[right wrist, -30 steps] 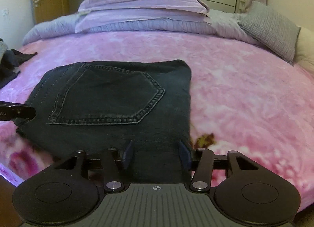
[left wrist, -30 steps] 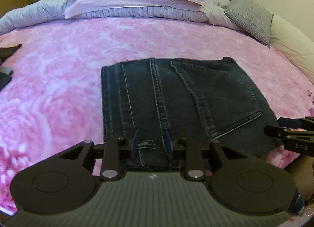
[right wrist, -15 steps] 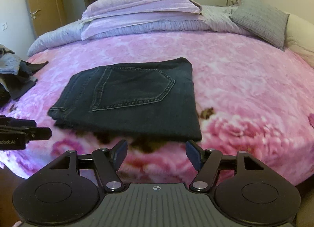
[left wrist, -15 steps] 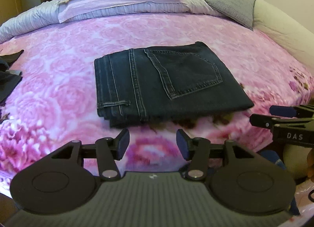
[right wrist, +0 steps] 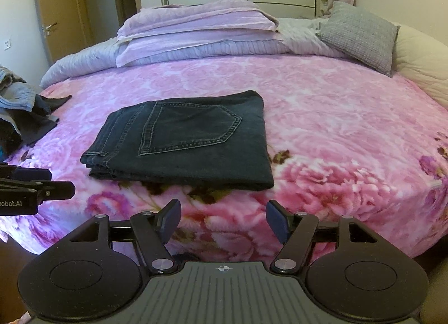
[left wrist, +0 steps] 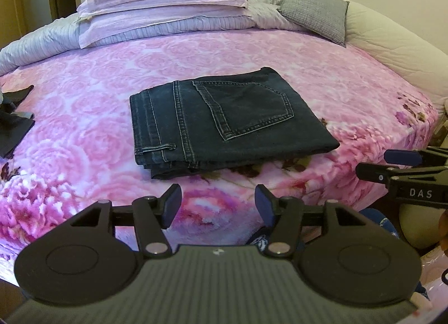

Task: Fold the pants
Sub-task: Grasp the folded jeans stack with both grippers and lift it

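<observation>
1. Pink floral blanket (left wrist: 84, 105) covers the bed; dark clothes (right wrist: 30, 122) lie at its nine o'clock edge.
2. Left gripper (left wrist: 217, 205), jaws apart and empty, has the folded pants (left wrist: 224, 125) at twelve o'clock, apart.
3. Right gripper (right wrist: 223, 219), also spread and empty, sees them toward eleven.
4. Their long axis seems to run nine-to-three; both grippers look about equally near.

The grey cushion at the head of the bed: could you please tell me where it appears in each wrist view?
Left wrist: grey cushion at upper right, beyond the folded jeans.
Right wrist: grey cushion at upper right.
Shared landmark: the stack of lilac bedding lies left of it in both.
</observation>
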